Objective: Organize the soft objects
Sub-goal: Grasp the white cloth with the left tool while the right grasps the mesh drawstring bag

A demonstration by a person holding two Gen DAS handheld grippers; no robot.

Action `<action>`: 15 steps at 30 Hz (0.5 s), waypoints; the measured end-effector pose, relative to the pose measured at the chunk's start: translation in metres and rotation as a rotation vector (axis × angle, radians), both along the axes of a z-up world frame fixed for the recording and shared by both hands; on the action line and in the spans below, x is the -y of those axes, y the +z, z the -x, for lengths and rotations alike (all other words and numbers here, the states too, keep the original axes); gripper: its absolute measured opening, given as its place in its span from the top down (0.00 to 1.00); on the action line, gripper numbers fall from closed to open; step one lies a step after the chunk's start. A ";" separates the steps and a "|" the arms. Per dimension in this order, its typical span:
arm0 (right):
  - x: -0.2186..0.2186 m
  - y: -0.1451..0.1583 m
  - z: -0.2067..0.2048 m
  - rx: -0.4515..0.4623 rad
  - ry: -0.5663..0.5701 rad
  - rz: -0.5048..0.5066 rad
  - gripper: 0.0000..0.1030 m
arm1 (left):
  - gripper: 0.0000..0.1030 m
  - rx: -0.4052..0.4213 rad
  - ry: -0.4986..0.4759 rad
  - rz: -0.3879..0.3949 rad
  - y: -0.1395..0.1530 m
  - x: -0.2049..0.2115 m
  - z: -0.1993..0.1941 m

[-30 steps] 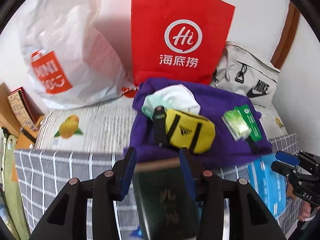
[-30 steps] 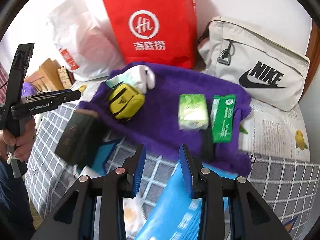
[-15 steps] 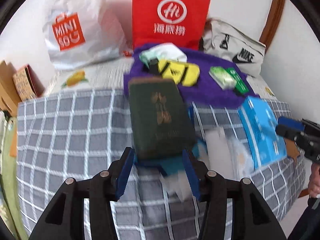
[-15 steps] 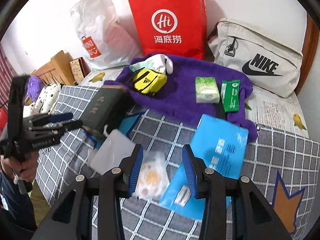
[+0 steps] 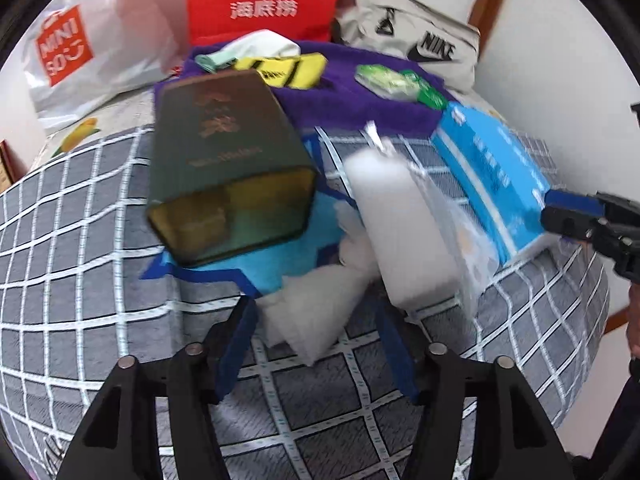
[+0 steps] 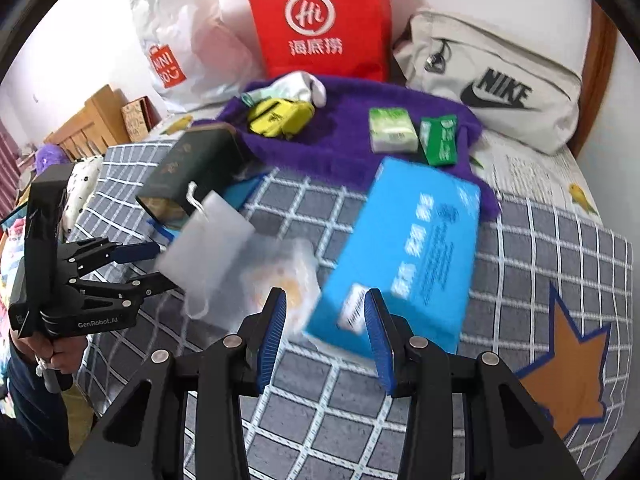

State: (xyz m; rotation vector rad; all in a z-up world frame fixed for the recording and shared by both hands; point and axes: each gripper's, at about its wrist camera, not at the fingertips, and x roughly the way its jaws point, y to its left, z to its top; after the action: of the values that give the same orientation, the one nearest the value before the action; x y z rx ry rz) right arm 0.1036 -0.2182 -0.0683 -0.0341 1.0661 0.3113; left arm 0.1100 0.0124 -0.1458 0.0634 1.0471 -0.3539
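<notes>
Left gripper (image 5: 316, 344) is released: its fingers have just been opening and stand apart over a crumpled white pouch (image 5: 316, 312) at the lower centre of the left-wrist frame. The pouch lies between them, but no pad presses on it. Right gripper (image 6: 326, 340) is also released, its fingers parted around the near corner of the blue packet (image 6: 404, 256) in the lower centre of its own frame; the corner sits in the gap without visible contact.

Both soft items lie on the checked bedspread (image 6: 540, 248), touching a clear bag (image 6: 280, 276) with an orange print between them. The dark green tin (image 5: 224, 176) rests just left of the pouch in the left-wrist frame, tilted on a blue star patch. Purple towel (image 6: 352, 136) in the upper centre already carries a yellow pouch (image 6: 280, 118) and two green tissue packs (image 6: 394, 130).

Risks, as judged:
- The white pouch is limp and bunched. A closure here may pinch only a fold, so it could slip out on lifting.
- The pouch, the clear bag and the blue packet overlap. Lifting one may drag the others.
- The tilted tin stands close to the left fingers and may be knocked over.
- The two grippers work near each other and could collide.
- Motion blur limits certainty on the exact contacts.
</notes>
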 end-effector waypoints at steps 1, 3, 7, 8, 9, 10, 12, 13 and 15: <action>0.001 0.000 0.002 0.011 -0.004 -0.003 0.60 | 0.35 0.021 -0.010 -0.013 -0.001 0.004 0.001; 0.000 0.001 0.004 0.017 -0.011 0.000 0.60 | 0.34 0.041 -0.025 -0.040 -0.001 0.009 0.002; -0.005 0.004 0.008 0.027 0.004 0.000 0.60 | 0.42 0.089 -0.026 -0.054 -0.002 0.013 0.002; -0.007 0.005 0.009 0.029 0.006 0.002 0.60 | 0.55 0.103 -0.023 -0.064 -0.002 0.013 0.002; -0.009 0.006 0.010 0.032 0.013 0.002 0.60 | 0.61 0.111 -0.024 -0.068 -0.002 0.012 0.001; -0.011 0.007 0.011 0.035 0.020 0.004 0.60 | 0.74 0.113 -0.025 -0.063 -0.001 0.010 0.002; -0.018 0.009 0.012 0.038 0.035 0.007 0.60 | 0.89 0.092 -0.018 -0.023 0.000 0.003 0.001; -0.021 0.009 0.012 0.039 0.041 0.004 0.60 | 0.90 0.085 -0.012 -0.006 0.001 -0.001 0.002; -0.030 0.009 0.013 0.037 0.068 -0.004 0.60 | 0.92 0.089 0.008 -0.005 0.003 -0.009 0.006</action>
State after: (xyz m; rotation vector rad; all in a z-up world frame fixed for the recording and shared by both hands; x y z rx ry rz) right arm 0.0906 -0.1886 -0.0596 -0.0722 1.0291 0.3733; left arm 0.1041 0.0214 -0.1425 0.0786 0.9603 -0.3386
